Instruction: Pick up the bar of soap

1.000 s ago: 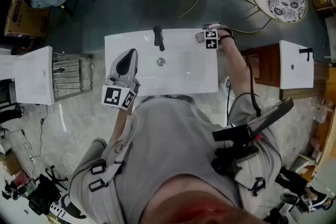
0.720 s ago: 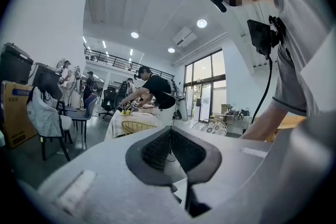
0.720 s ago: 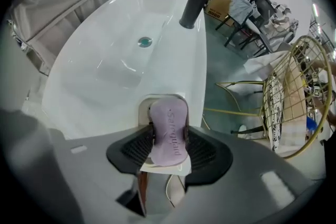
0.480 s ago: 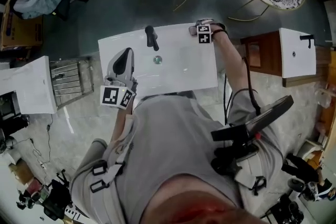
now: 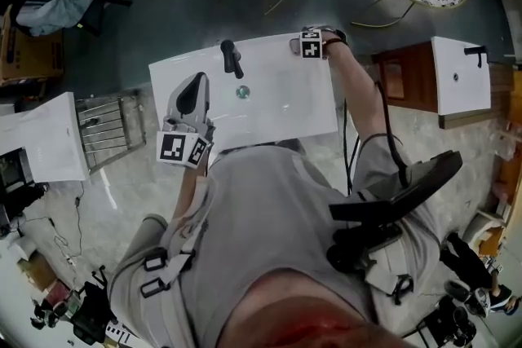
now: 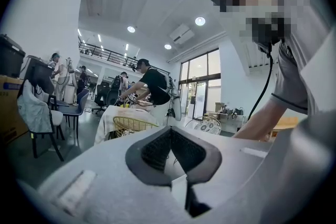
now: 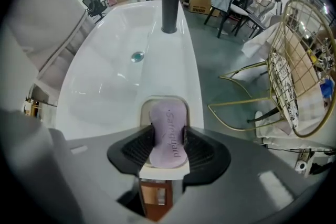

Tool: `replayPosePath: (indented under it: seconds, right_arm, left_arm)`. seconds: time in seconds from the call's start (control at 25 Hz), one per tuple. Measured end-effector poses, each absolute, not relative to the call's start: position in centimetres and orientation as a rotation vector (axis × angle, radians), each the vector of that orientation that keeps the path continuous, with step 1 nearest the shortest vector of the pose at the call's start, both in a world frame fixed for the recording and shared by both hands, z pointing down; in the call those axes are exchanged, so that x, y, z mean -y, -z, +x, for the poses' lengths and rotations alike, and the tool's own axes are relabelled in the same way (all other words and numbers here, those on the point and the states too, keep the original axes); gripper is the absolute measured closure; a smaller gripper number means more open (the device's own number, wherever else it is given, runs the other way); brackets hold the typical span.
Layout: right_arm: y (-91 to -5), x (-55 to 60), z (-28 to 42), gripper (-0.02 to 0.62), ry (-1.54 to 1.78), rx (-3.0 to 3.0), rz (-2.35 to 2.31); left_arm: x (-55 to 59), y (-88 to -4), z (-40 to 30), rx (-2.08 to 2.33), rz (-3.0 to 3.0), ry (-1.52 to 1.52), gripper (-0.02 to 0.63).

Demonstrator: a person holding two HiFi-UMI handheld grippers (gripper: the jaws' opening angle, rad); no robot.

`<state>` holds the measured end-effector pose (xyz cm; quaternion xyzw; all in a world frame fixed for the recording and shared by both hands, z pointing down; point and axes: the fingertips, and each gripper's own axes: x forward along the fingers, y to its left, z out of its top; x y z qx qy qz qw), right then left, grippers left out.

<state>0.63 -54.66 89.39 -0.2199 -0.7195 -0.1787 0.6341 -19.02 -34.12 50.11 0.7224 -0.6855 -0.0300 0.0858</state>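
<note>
Reaching out to the far right corner of the white sink (image 5: 277,114), the right arm (image 5: 359,106) is stretched almost straight, wrist bent so the right tool (image 7: 168,140) points straight down at the rim. Its marker cube sits right on top in the head view, so you mostly see that and not the jaws.

The right gripper view sorts that out: the jaws have just been closing, and now the dark ribbed pads (image 7: 137,148) pinch the bar of soap (image 7: 167,118) from both sides. The soap is pale purple, lengthwise between the pads, over a little pale soap dish (image 7: 144,110) on the sink's far right edge. Can't tell if it's lifted off the dish or resting in it.

The left tool (image 5: 194,87) is held level over the near left part of the sink, elbow tucked in close to the body, pointing toward the far side. Its jaws are pressed together at the tips with nothing in them.

The black faucet (image 5: 232,58) stands at the far edge, with the drain (image 5: 242,92) just in front of it, between the two tools.
</note>
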Motion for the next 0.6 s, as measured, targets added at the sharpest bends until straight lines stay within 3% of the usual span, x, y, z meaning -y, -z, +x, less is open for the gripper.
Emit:
replayPosePath:
  seconds: [0.6]
  right_arm:
    - [-87.0,54.3,1.1,0.419,0.298,1.802,-0.385]
  left_arm:
    - [33.0,-49.5,-18.7,2.055,2.168,0.093,0.609]
